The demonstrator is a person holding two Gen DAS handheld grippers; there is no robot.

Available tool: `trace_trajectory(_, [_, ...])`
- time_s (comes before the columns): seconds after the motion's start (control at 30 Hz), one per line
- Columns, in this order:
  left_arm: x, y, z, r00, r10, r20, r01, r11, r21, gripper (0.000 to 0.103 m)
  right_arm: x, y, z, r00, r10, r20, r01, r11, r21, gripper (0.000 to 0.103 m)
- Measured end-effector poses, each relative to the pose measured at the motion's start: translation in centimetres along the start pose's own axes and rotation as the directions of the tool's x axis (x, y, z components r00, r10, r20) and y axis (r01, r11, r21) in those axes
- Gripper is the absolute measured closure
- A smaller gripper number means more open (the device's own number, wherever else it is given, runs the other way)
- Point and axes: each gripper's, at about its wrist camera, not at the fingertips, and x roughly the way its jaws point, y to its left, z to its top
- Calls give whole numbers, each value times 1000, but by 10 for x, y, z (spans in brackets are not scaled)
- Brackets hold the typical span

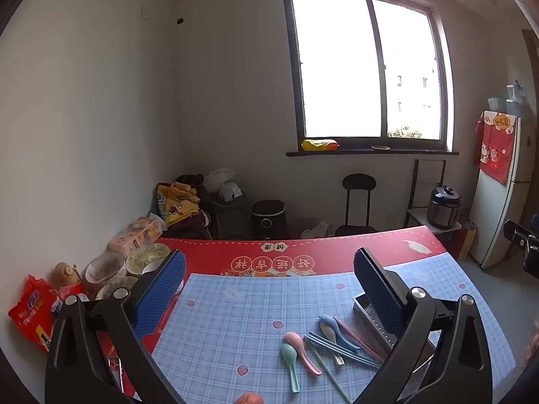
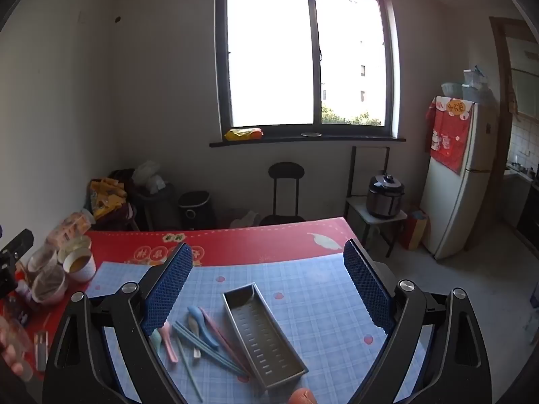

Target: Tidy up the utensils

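Observation:
Several pastel spoons and chopsticks lie in a loose pile on the blue checked mat (image 1: 235, 320): a pink spoon (image 1: 301, 350), a green spoon (image 1: 290, 363), a blue spoon (image 1: 337, 331), blue chopsticks (image 1: 343, 348) and pink chopsticks (image 1: 360, 338). The pile also shows in the right wrist view (image 2: 202, 336). An empty grey metal slotted tray (image 2: 264, 333) sits just right of the pile; in the left wrist view the tray (image 1: 363, 306) is partly hidden by a finger. My left gripper (image 1: 269, 289) is open and empty above the mat. My right gripper (image 2: 267, 286) is open and empty above the tray.
Bowls and cups (image 1: 111, 269) (image 2: 60, 269), snack packets (image 1: 33, 313) and a tissue pack (image 1: 138, 235) crowd the table's left side on the red cloth (image 1: 303, 245). Beyond the far edge stand a chair (image 2: 286, 192), a cooker (image 2: 385, 195) and a fridge (image 2: 461, 181).

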Motion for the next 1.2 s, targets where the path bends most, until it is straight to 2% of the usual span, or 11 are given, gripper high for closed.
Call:
trace_trajectory(0.57, [0, 5, 10, 1000, -17, -9, 17, 1000, -10, 5, -3, -1, 0, 1000, -4, 1, 4, 1000, 4, 15])
trace_trajectory(1.2, [-1, 7, 5, 1000, -14, -3, 14, 1000, -16, 5, -3, -4, 0, 1000, -9, 4, 9, 1000, 13, 15])
